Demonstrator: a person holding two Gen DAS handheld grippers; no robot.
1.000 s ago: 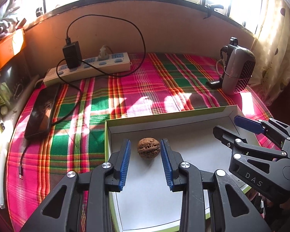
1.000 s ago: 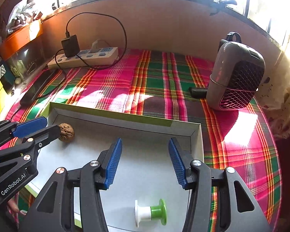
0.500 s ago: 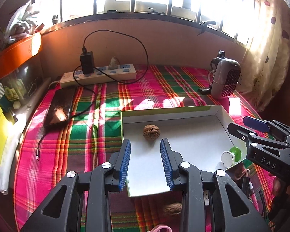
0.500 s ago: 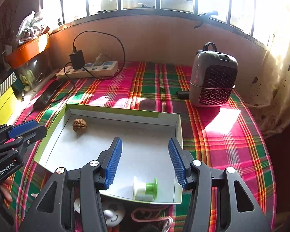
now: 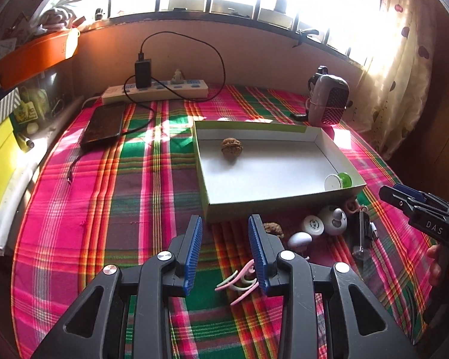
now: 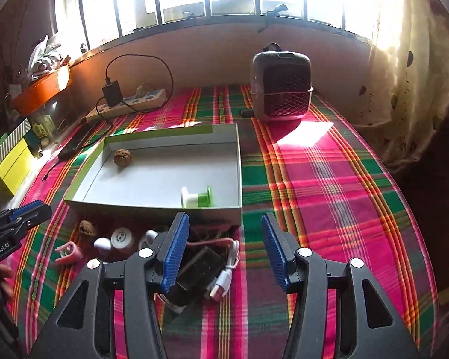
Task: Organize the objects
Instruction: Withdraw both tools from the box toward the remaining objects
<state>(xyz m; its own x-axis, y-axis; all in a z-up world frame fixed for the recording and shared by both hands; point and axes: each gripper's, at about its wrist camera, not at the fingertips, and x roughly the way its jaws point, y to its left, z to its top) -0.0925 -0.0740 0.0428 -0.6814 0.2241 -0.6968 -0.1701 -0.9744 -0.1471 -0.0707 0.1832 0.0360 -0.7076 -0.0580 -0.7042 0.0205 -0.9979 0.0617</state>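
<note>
Walnuts, one in box point(image 5: 272, 206), one outside, one green spool point(image 5: 339, 181) inside

A surface draped in a pink, green and red plaid cloth point(image 5: 128, 197) carries a shallow white box with green sides point(image 5: 208, 191) near its middle, with a power strip point(image 5: 155, 91) and a dark tablet point(image 5: 103, 125) at the far left and a small grilled heater point(image 5: 329, 100) at the far right. Along the box's near side lie a walnut point(image 5: 274, 229), several small white round items point(image 5: 313, 224), a pink clip point(image 5: 239, 281), a black adapter point(image 6: 199, 269) and a white cable plug point(image 6: 221, 282).
</note>
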